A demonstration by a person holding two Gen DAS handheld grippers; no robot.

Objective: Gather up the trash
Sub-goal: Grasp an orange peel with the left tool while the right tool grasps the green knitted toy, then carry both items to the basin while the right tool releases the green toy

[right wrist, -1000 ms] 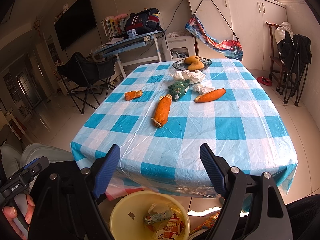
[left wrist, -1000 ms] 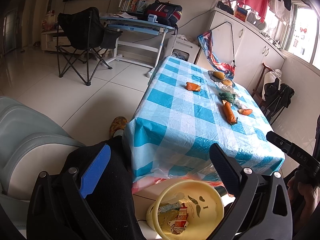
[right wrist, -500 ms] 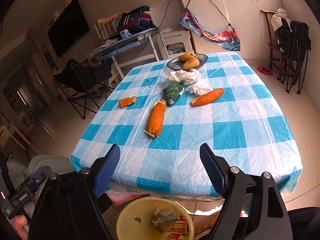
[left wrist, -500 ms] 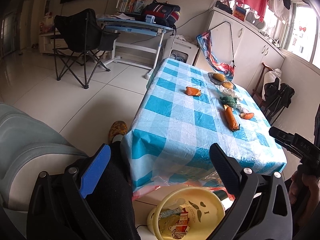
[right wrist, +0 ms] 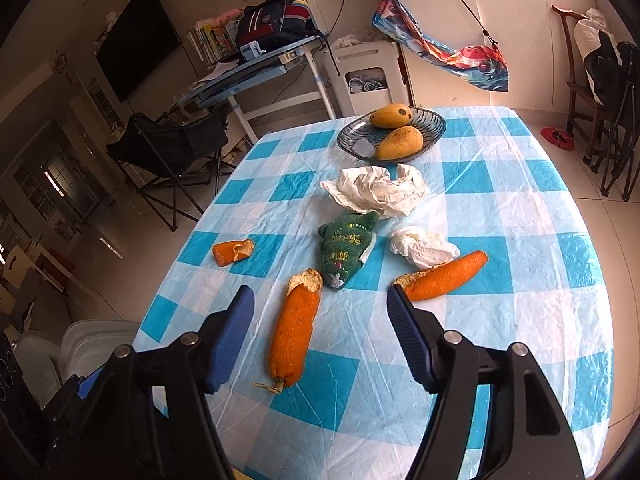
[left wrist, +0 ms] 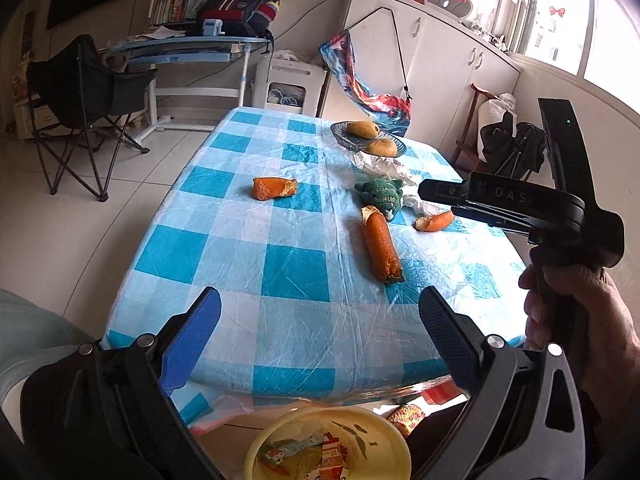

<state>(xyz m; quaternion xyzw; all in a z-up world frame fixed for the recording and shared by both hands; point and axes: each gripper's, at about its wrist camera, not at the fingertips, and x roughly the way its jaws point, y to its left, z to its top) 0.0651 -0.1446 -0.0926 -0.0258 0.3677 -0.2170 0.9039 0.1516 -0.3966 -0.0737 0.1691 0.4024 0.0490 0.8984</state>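
Hidden in part: yellow bin (left wrist: 328, 446) cut off by the lower edge of the left wrist view, tucked below the near edge of the surface (left wrist: 280, 264), cartons and wrappers inside too jumbled to tell apart. Hand (left wrist: 576, 320) gripping the right tool's handle cropped at the frame edge. Small orange peel scrap (left wrist: 434, 221) half covered by that tool's black body in the left view, shown whole only from the right wrist.

On the surface, a crinkled plastic cloth in blue and white checks, glossy and creased. Long orange peel (right wrist: 296, 332), tube-shaped, pebbled skin, torn pale edge at the far end, stalk at the near end, lying between the right gripper (right wrist: 320, 332) jaws but not touched. Those jaws closing, pads apart from the peel. Left gripper (left wrist: 320, 328) jaws spread wide over bare cloth, holding nothing. Second curved peel (right wrist: 444, 276) just right of the right jaw tip. Short peel chunk (right wrist: 233, 252) well to the left. Crumpled white tissue (right wrist: 424, 247) and larger wrinkled paper (right wrist: 376, 190) near a fuzzy green cloth toy (right wrist: 346, 248). Dark ribbed glass dish (right wrist: 360, 136) with two smooth yellow mangoes (right wrist: 400, 142) at the far end.
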